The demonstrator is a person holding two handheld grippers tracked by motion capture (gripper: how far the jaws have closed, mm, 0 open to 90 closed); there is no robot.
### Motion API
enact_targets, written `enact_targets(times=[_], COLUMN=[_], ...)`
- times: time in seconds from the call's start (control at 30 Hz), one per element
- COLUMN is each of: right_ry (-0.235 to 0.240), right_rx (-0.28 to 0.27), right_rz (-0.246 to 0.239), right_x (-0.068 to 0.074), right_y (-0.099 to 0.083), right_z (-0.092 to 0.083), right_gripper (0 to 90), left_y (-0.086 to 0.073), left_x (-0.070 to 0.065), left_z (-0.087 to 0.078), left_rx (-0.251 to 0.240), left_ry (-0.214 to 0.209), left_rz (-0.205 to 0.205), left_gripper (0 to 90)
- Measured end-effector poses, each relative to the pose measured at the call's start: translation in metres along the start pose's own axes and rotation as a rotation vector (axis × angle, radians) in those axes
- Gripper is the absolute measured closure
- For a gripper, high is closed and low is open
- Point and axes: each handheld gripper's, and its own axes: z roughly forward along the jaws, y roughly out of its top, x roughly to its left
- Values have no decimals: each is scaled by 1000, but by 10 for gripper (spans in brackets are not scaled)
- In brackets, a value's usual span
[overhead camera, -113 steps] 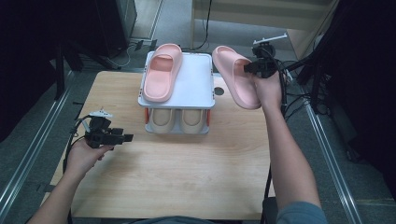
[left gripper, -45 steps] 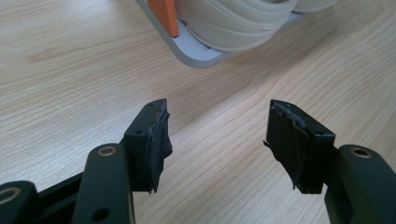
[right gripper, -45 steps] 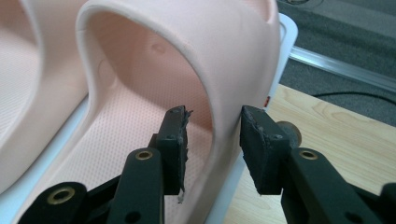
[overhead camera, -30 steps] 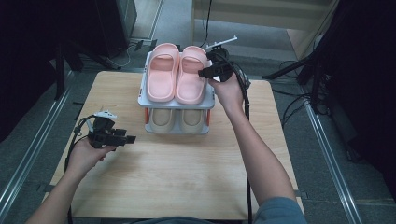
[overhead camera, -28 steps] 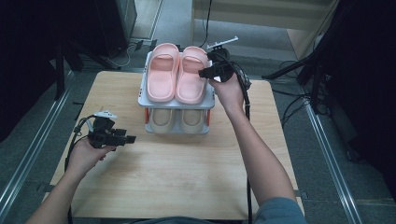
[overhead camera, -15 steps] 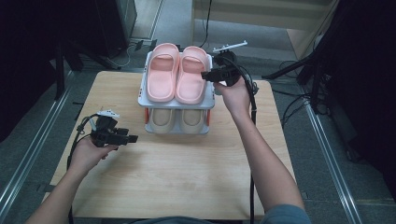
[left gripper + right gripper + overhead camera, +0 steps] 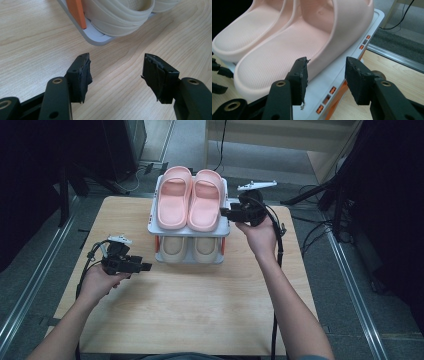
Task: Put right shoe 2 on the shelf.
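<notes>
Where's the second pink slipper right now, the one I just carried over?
In the high view the right pink slipper lies on the rack's top shelf, beside the left pink slipper, with the right gripper open at its right edge.

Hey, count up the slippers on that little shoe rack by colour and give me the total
Pink slippers, top shelf: 2, the left one and the right one.
Cream slippers, lower shelf: 2, the left one and the right one.
Total: 4 slippers.

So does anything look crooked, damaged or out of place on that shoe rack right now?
Nothing stands out. The two pink slippers lie side by side on the rack's top shelf, the cream pair sits below, and the right gripper has just opened beside the shelf, empty. Its pads are frayed at the edges, though.
</notes>
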Motion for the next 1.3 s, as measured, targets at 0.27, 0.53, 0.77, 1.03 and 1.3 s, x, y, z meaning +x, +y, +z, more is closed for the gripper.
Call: enact_targets(times=[0.27,0.53,0.77,1.03,1.3], right_ry=[2,24,42,48,50], right_rx=[-12,-28,-41,-45,-61], right_rz=[2,28,31,34,19], right_x=[-4,-7,-3,0,1], right_y=[-22,-53,-73,-95,-116], right_z=[-12,-17,-25,-30,-35], right_gripper=[531,521,519,509,493], left_y=[4,7,9,10,13], left_x=[-1,-2,-3,-3,-5], left_z=[5,7,9,10,14], left_rx=[21,12,5,-8,-1], left_ry=[-4,-2,-1,3,28], left_rz=[19,17,24,25,46], left_gripper=[393,393,394,394,418])
